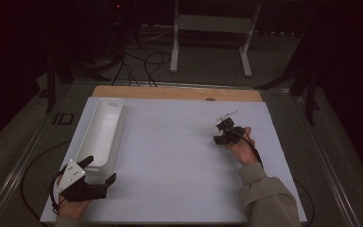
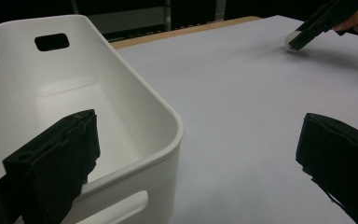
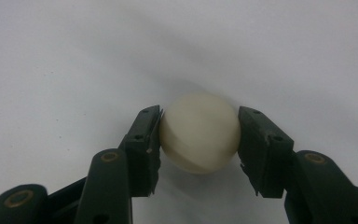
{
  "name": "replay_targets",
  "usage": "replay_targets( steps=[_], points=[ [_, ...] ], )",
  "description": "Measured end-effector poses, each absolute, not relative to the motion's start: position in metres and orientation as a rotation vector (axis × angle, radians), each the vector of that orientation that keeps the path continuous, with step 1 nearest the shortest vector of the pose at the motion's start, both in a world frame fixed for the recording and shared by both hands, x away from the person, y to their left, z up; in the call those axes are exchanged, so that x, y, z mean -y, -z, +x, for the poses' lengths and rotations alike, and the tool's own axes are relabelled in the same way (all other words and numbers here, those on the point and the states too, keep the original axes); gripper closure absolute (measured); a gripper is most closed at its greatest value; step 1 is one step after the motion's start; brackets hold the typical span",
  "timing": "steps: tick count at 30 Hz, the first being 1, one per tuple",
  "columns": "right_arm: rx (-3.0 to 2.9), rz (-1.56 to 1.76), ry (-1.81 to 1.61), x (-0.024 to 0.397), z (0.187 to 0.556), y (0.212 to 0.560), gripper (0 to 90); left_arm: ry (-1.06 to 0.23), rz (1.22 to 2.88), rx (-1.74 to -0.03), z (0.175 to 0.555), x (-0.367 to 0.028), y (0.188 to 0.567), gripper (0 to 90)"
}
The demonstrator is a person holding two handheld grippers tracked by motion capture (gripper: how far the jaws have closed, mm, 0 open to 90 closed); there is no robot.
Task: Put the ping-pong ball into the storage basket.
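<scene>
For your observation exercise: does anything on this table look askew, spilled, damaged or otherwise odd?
Nothing stands out. The white bin sits upright on the table, and the right claw grips an intact cream ball.

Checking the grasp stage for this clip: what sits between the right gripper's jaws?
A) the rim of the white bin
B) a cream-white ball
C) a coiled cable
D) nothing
B: in the right gripper view, both pads of the right gripper press on the cream-white ball from either side.

bin [image 1: 99, 135] at table's [image 1: 179, 189] left, ball [image 3: 199, 132] at right
</scene>
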State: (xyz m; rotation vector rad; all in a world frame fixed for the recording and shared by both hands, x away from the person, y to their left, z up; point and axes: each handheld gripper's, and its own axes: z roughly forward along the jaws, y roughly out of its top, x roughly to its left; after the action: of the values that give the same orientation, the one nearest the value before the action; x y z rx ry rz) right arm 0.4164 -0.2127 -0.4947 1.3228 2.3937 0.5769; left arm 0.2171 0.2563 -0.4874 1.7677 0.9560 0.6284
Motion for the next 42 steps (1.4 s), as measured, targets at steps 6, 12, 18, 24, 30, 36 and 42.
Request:
replay_targets(
  steps=[6,12,18,24,30,36,42],
  points=[
    [-2.394,1.297,-0.578,0.211,0.411,0.488,50.1,-0.63,1.768,-0.956,0.217,-0.256,0.487,0.2],
    [-2.389,1.277,-0.591,0.211,0.405,0.481,50.1,-0.632,1.767,-0.957,0.217,-0.256,0.487,0.2],
    [-2.386,1.267,-0.592,0.212,0.4,0.475,50.1,-0.634,1.766,-0.959,0.217,-0.256,0.487,0.1],
    [-2.389,1.253,-0.596,0.21,0.394,0.468,50.1,-0.636,1.765,-0.963,0.217,-0.255,0.487,0.1],
    [-2.396,1.205,-0.602,0.204,0.386,0.451,50.1,-0.636,1.765,-0.965,0.217,-0.255,0.487,0.2],
    [-2.402,1.169,-0.608,0.2,0.385,0.442,50.1,-0.636,1.765,-0.965,0.217,-0.255,0.486,0.2],
    [-2.41,1.121,-0.603,0.197,0.383,0.432,50.1,-0.636,1.765,-0.966,0.217,-0.255,0.486,0.1]
  ],
)
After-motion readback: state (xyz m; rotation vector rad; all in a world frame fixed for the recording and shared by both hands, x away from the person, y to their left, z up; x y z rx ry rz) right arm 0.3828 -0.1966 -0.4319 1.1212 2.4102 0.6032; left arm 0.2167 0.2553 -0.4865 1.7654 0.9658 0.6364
